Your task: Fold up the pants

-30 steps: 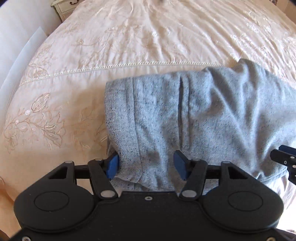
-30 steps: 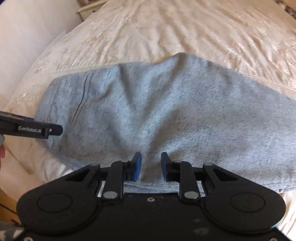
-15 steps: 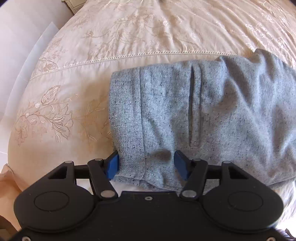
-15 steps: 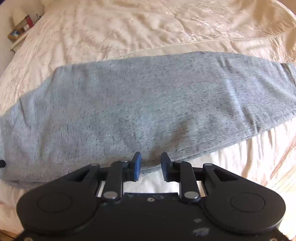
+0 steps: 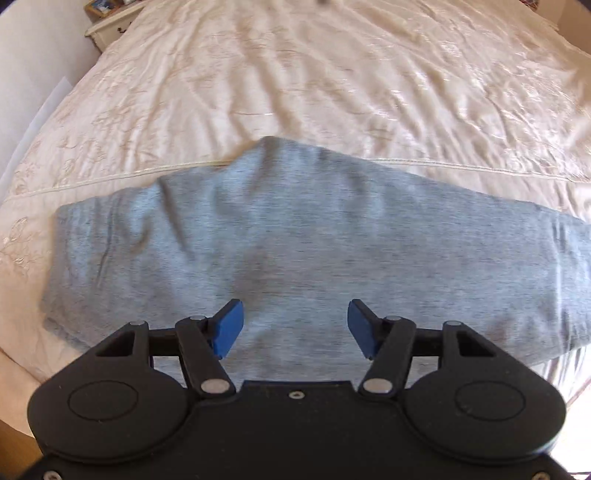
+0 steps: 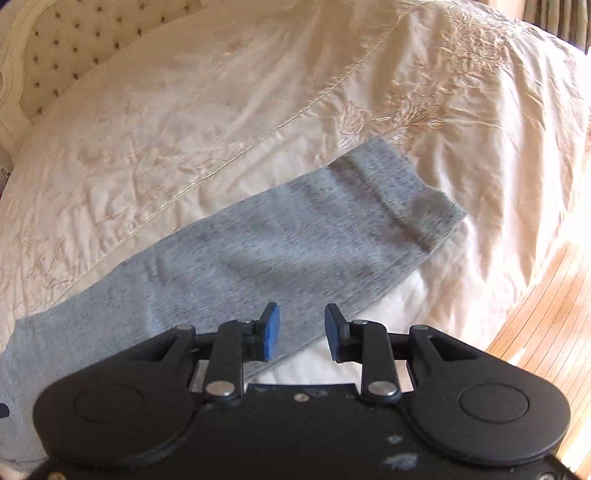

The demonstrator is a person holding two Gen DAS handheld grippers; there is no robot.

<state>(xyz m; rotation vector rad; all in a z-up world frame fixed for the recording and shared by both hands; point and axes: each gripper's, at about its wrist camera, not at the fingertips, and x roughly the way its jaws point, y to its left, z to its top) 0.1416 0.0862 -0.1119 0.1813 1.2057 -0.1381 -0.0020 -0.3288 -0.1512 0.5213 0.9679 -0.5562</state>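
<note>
Grey marl pants (image 5: 295,243) lie folded lengthwise across the near edge of a cream bedspread (image 5: 314,85). My left gripper (image 5: 294,323) is open and empty, above the middle of the pants, nothing between its blue pads. In the right wrist view the leg end with its cuff (image 6: 413,199) lies to the upper right. My right gripper (image 6: 301,328) is open and empty, its fingers over the near edge of the pants (image 6: 258,251), not clamping the fabric.
The embroidered cream bedspread (image 6: 221,110) covers the bed. A tufted headboard (image 6: 55,48) is at the far left. A wooden floor (image 6: 546,325) lies beyond the bed's right edge. A bedside cabinet (image 5: 107,22) stands at the far left corner.
Both grippers have pulled back from the pants. The left view swung from the waistband to the pants' middle. The right view swung to the cuff end; its jaws opened slightly wider.
</note>
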